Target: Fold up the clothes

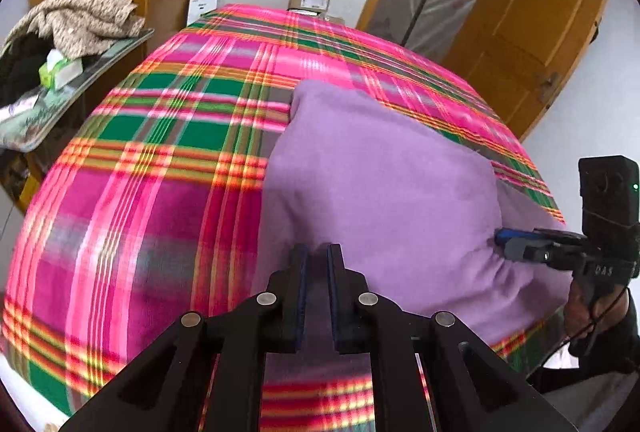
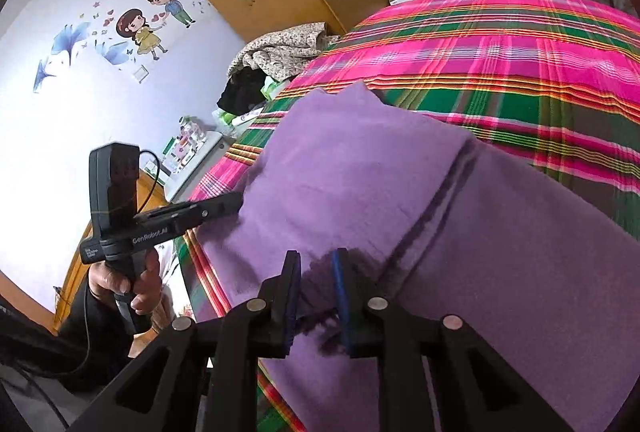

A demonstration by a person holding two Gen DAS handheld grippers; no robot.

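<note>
A purple garment point(image 1: 384, 184) lies on a bed covered with a pink, green and orange plaid blanket point(image 1: 160, 168). In the left wrist view the left gripper point(image 1: 317, 264) sits at the garment's near edge with cloth running between its two fingers point(image 1: 299, 272); a narrow gap shows between the pads, and whether they actually pinch the fabric cannot be told. To the left of these fingers the blanket is bare right out to the bed's rounded edge, giving wide free room. Ahead of them the garment reaches to a pointed corner, with more bare blanket beyond.

The right gripper point(image 2: 316, 272) has a dark folded edge of the garment point(image 2: 400, 200) lying between its fingers point(image 2: 341, 280); a gap shows there too, and I cannot tell whether they clamp it. From the left wrist view its tips point(image 1: 505, 237) press into bunched cloth at the garment's right edge. A seam line runs ahead and to the right of the right fingers. Left of them, a hand point(image 2: 132, 284) holds the left gripper's handle beyond the bed edge.
</note>
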